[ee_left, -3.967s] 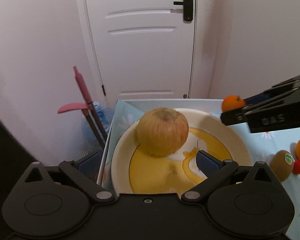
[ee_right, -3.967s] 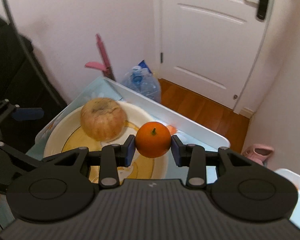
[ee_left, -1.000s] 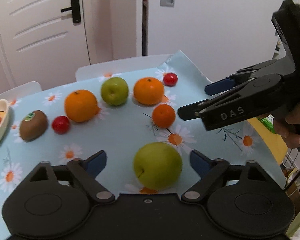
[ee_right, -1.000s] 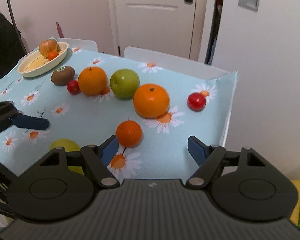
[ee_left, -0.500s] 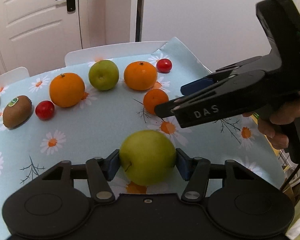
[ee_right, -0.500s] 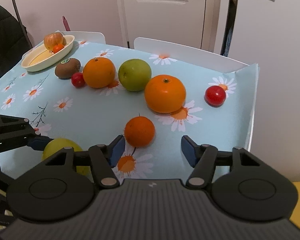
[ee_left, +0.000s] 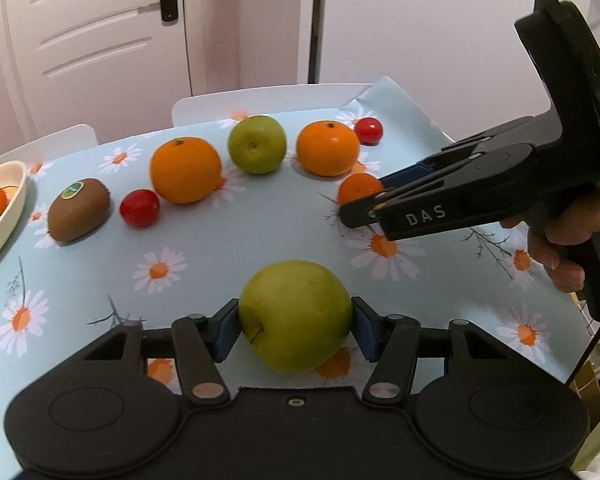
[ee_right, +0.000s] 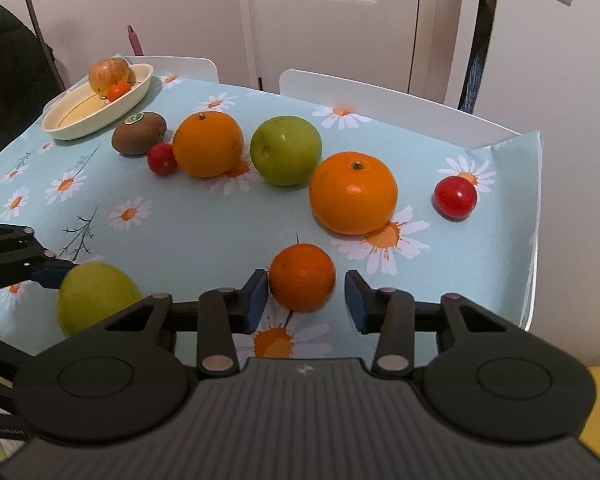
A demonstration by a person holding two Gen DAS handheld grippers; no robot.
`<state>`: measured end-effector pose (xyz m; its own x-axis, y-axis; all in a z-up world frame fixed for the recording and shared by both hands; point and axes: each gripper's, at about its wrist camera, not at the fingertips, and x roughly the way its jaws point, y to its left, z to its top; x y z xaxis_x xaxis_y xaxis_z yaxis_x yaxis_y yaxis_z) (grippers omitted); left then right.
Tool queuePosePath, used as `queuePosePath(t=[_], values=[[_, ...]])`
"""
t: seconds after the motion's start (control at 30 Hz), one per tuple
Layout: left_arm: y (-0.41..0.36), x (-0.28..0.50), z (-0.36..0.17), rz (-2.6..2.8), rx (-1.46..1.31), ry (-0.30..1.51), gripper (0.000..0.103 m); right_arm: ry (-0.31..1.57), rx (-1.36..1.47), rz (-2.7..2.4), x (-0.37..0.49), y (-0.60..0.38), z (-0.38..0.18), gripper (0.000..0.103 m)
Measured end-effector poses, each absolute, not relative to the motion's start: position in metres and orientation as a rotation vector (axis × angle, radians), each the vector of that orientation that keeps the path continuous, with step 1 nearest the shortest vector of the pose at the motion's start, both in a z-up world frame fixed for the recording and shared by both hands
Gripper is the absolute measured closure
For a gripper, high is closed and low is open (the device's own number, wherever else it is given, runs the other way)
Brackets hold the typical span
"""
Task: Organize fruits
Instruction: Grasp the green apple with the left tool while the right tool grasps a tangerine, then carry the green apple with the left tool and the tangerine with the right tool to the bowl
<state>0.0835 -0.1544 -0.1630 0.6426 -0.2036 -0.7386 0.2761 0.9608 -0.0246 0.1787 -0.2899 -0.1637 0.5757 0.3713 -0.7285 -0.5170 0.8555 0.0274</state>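
Observation:
My left gripper (ee_left: pixel 295 326) is shut on a yellow-green apple (ee_left: pixel 295 316), just above the daisy tablecloth; the apple also shows in the right wrist view (ee_right: pixel 96 296). My right gripper (ee_right: pixel 306 294) is open around a small orange mandarin (ee_right: pixel 302 277); the left pad is close to it, the right pad stands apart. The mandarin shows in the left wrist view (ee_left: pixel 358 188) behind the right gripper's fingers (ee_left: pixel 380 208). A cream oval dish (ee_right: pixel 80 124) at the far left holds a reddish apple (ee_right: pixel 109 74) and a small mandarin (ee_right: pixel 118 90).
On the cloth lie a kiwi (ee_right: pixel 139 133), a red tomato (ee_right: pixel 162 159), a big orange (ee_right: pixel 207 144), a green apple (ee_right: pixel 286 150), another orange (ee_right: pixel 353 193) and a second tomato (ee_right: pixel 455 197) near the right table edge (ee_right: pixel 534 240). White chair backs (ee_right: pixel 380 92) stand behind.
My left gripper has kept its hold on the yellow-green apple and lifted slightly. My right gripper has moved forward and narrowed around the small mandarin.

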Motion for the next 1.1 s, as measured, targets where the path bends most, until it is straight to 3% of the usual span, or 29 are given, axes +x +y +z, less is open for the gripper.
queuePosePath(t=[0.07,0.1,0.67,1.1], values=[[-0.151,0.083,-0.162,-0.267,0.088,0.826,0.041,0.803,-0.195,0.52,0.178,-0.289,-0.164,0.047],[-0.15,0.082,-0.162,-0.264,0.086,0.824,0.041,0.802,-0.197,0.523,0.178,-0.289,-0.164,0.053],[-0.089,0.064,-0.11,-0.129,0.021,0.746,0.041,0.74,-0.206,0.551,0.156,-0.252,-0.105,0.053],[0.001,0.061,-0.062,-0.002,0.003,0.688,0.041,0.713,-0.198,0.63,0.153,-0.162,-0.059,0.053]])
